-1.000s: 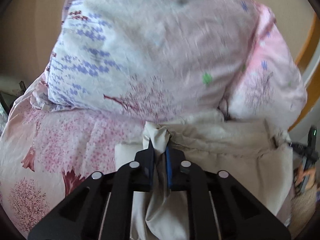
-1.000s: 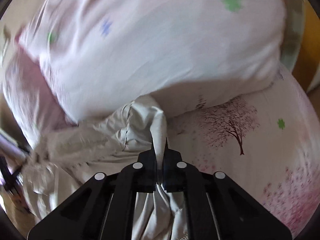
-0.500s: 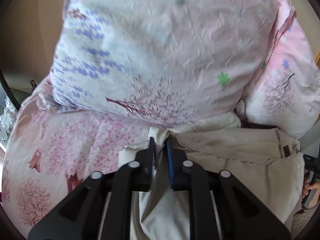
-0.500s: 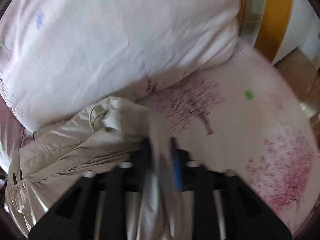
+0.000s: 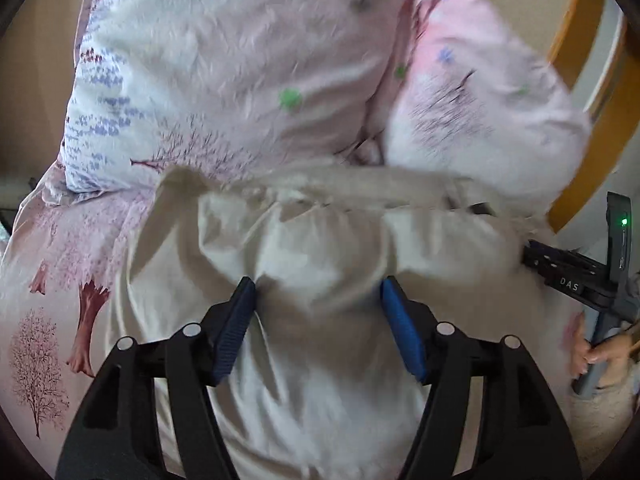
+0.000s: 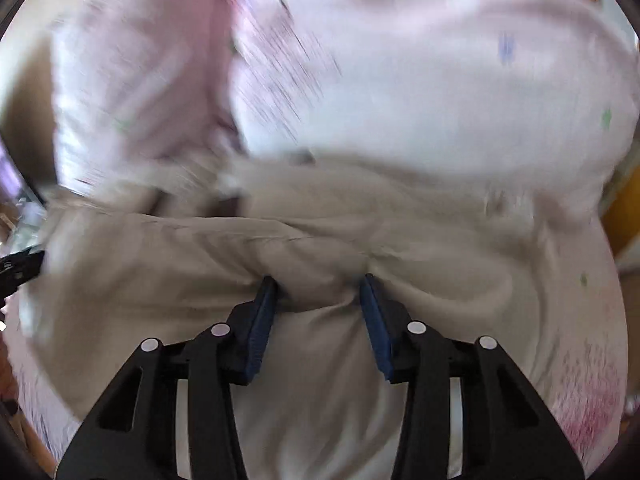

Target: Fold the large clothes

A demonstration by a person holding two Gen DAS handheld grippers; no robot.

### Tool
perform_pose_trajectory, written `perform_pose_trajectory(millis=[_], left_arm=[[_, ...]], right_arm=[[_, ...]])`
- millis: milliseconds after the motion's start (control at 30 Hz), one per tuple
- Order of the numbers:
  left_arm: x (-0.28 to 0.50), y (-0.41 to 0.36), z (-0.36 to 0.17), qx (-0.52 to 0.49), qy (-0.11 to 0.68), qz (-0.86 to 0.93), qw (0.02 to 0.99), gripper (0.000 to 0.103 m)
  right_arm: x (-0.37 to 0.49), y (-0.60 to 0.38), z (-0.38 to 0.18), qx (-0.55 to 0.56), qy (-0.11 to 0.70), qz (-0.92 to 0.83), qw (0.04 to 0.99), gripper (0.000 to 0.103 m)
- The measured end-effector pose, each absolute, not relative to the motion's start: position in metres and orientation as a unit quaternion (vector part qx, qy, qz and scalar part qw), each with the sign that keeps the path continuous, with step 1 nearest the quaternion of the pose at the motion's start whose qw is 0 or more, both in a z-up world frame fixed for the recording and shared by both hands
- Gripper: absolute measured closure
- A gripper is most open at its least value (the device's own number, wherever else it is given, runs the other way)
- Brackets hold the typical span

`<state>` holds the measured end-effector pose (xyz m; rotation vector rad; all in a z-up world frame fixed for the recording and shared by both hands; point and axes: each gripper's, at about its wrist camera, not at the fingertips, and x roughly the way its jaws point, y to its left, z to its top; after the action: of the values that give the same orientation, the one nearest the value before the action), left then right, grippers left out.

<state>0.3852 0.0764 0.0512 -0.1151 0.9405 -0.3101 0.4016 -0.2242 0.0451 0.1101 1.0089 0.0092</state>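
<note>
With my left gripper (image 5: 318,304) just opened wide and right gripper (image 6: 318,300) half-open, neither holding the beige garment (image 5: 320,360) lying near the pillows (image 5: 240,60), its fold could spring loose.

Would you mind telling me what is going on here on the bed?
A person with a handheld gripper in each hand is folding a beige garment on a bed with floral bedding, just below the pillows. The left gripper and right gripper have both just been opening and now stand open over the cloth, no longer pinching it. The garment lies spread and rumpled.
</note>
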Motion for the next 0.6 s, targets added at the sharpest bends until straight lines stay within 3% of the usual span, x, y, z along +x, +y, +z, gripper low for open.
perform_pose_trajectory(millis=[233,467,600], left_arm=[[0.427,0.058,0.035,-0.038,0.480,-0.098,0.871,0.037],[0.408,0.056,0.037,-0.019,0.465,-0.088,0.880,0.037],[0.389,0.058,0.044,-0.004,0.447,-0.079,0.891,0.033]], right_arm=[[0.419,-0.242,0.019,0.123,0.523,-0.017,0.844,0.056],[0.369,-0.259,0.029,0.151,0.472,-0.004,0.869,0.056],[0.333,-0.267,0.046,0.151,0.437,-0.009,0.886,0.047]])
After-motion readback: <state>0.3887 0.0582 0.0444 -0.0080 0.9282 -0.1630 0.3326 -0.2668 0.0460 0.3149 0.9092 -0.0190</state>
